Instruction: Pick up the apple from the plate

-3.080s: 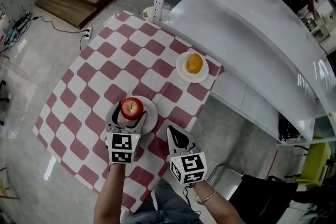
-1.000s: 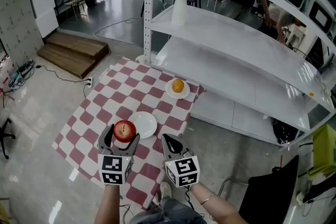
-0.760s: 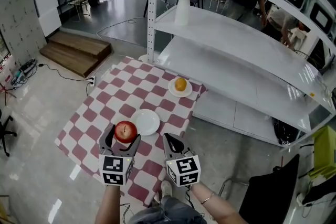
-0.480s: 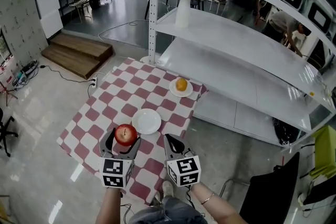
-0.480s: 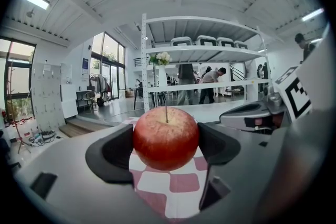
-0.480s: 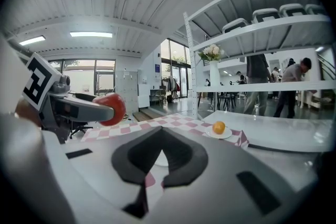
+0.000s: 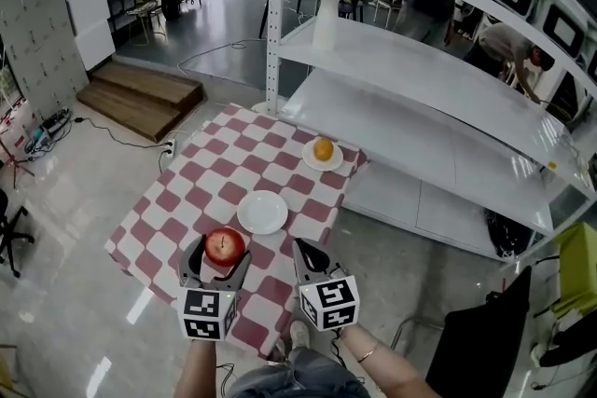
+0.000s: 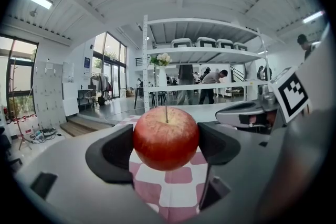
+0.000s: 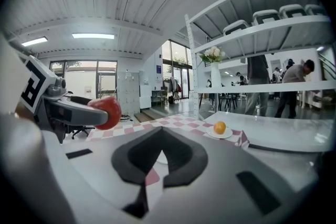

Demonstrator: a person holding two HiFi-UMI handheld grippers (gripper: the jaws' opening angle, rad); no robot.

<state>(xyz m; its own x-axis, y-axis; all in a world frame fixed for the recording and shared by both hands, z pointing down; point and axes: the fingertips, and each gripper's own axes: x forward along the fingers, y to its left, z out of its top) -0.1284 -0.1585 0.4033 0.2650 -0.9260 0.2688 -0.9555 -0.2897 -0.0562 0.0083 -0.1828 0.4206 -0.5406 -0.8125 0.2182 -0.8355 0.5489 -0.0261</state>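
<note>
Faced white shelving [image 7: 420, 98] at far right, past a red-checked bench [image 7: 215, 182]. Held both tools near: left tool [image 7: 218, 254] clamped on the apple [image 7: 224, 245], above the bench's near edge; right tool [image 7: 308, 252] beside it, jaws together, empty. Saw a bare plate [image 7: 262, 212] just beyond the apple, an orange [image 7: 323, 149] farther off.

floor [image 7: 56, 200]: glossy grey | white shelving [image 7: 420, 75]: tall, metal | wooden steps [image 7: 140, 98]: far side | strip lights [image 9: 93, 36]: on ceiling

one apple [image 7: 224, 246], one orange [image 7: 323, 149], two plates [image 7: 262, 212] [image 7: 335, 161], two grippers [image 7: 217, 256] [image 7: 305, 249]
</note>
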